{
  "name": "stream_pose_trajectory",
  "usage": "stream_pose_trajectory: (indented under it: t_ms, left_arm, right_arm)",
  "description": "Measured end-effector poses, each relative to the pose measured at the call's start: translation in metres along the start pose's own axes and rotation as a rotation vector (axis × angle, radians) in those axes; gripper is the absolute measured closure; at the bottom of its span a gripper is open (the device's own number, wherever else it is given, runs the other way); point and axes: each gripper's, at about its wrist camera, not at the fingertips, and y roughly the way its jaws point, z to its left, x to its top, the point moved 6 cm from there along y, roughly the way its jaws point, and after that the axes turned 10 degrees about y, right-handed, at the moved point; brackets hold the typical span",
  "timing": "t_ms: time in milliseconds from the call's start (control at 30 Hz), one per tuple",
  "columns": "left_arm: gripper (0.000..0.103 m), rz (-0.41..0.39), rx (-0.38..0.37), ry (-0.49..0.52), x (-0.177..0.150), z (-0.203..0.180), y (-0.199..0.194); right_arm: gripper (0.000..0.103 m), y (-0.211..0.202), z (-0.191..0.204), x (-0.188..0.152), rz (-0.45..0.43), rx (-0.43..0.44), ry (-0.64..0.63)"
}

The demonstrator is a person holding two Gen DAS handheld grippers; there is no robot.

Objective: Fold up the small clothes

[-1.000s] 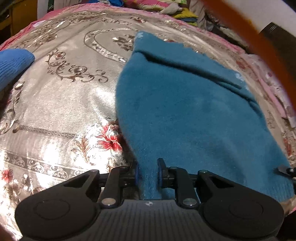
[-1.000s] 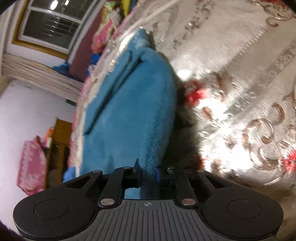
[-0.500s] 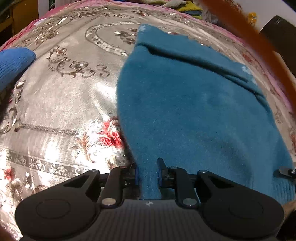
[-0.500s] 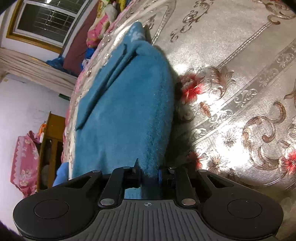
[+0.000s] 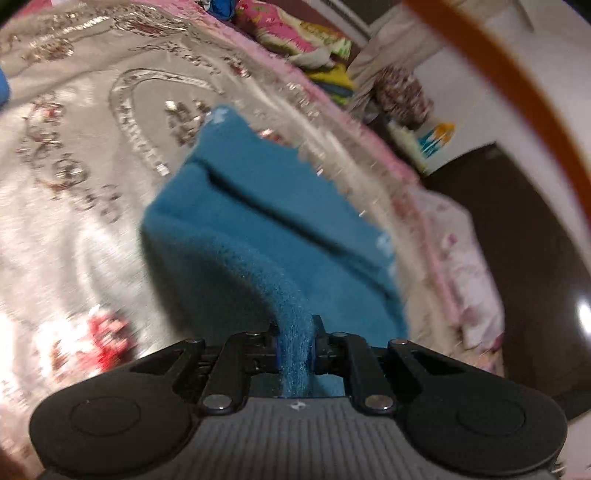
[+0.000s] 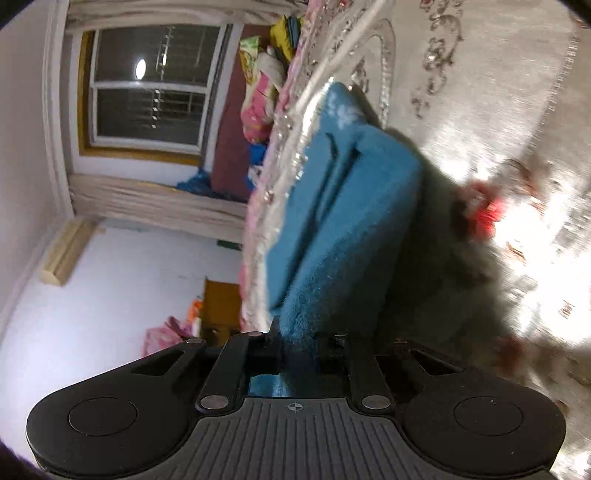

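Item: small teal-blue fleece garment [image 5: 266,221], soft and napped, with a pale mark at its far corner. Location: on the bed, toward the far edge with the pink trim; its far part lies flat and layered on the cover, its near edge is raised off the cover and runs into both grippers.

Left gripper [image 5: 295,347]: jaws nearly shut, pinching a bunched ridge of the fleece between the pads. The left jaws have just been closing further, cloth between them throughout.

Right gripper [image 6: 297,350]: jaws drawn close together, clamped on the same near edge of the garment [image 6: 347,206] at another point; a dark shadow lies beneath the lifted cloth.

Support: bed cover [image 5: 74,206] of shiny silver-grey brocade with scrollwork and red flowers. Beyond the far edge: a heap of bright folded bedding [image 5: 295,33]; a window [image 6: 147,88] with pale curtains.

Step in hand, as judged: a fold, with the near edge lifted by both grips to be carried over the flat part.

Next move calls for: both grippers travelling together toward the far edge, holding the edge level and taut, laying it square on the layer below, then opening the jaws.
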Motion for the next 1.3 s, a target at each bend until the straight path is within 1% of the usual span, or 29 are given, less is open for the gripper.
stream_pose_trajectory:
  t_ms: [67, 133, 267, 333, 433, 500, 700, 833, 867, 933, 1067, 1133, 1233, 1300]
  left_arm:
    - [0.085, -0.024, -0.048, -0.031, 0.012, 0.001, 0.007]
    - [0.085, -0.047, -0.079, -0.049, 0.025, 0.004, 0.015]
    - [0.085, -0.096, -0.121, -0.071, 0.054, 0.015, 0.026]
    - [0.085, -0.123, -0.128, -0.08, 0.069, 0.021, 0.031]
    - [0.085, -0.158, -0.111, -0.085, 0.095, 0.032, 0.044]
    - [0.085, -0.17, -0.098, -0.091, 0.107, 0.04, 0.054]
    - [0.085, -0.172, -0.032, -0.091, 0.137, 0.055, 0.089]
    - [0.085, -0.172, 0.005, -0.072, 0.153, 0.062, 0.108]
    - [0.085, -0.173, 0.017, -0.067, 0.156, 0.064, 0.113]
    - [0.085, -0.161, 0.02, -0.102, 0.158, 0.075, 0.125]
    - [0.085, -0.147, 0.04, -0.131, 0.154, 0.088, 0.139]
    - [0.085, -0.157, 0.031, -0.146, 0.152, 0.092, 0.14]
    - [0.085, -0.172, 0.017, -0.177, 0.152, 0.097, 0.138]
    - [0.085, -0.171, 0.017, -0.191, 0.153, 0.099, 0.139]
  right_arm:
    - [0.089, 0.007, 0.008, 0.008, -0.013, 0.027, 0.009]
    - [0.089, 0.016, 0.016, 0.016, -0.025, 0.045, 0.015]
    - [0.089, 0.034, 0.034, 0.041, -0.062, 0.066, 0.008]
    - [0.089, 0.047, 0.042, 0.055, -0.084, 0.066, 0.005]
    - [0.089, 0.066, 0.05, 0.077, -0.114, 0.051, 0.004]
    - [0.089, 0.079, 0.053, 0.092, -0.138, 0.044, 0.003]
    - [0.09, 0.114, 0.049, 0.135, -0.191, -0.001, 0.007]
    - [0.09, 0.129, 0.045, 0.152, -0.216, -0.025, 0.001]
    - [0.09, 0.132, 0.043, 0.156, -0.222, -0.031, 0.004]
    - [0.09, 0.138, 0.038, 0.162, -0.231, -0.048, 0.008]
    - [0.089, 0.151, 0.026, 0.174, -0.236, -0.087, 0.043]
    - [0.087, 0.157, 0.025, 0.177, -0.23, -0.105, 0.022]
    - [0.086, 0.163, 0.022, 0.182, -0.231, -0.127, 0.045]
    - [0.082, 0.167, 0.022, 0.186, -0.226, -0.127, 0.059]
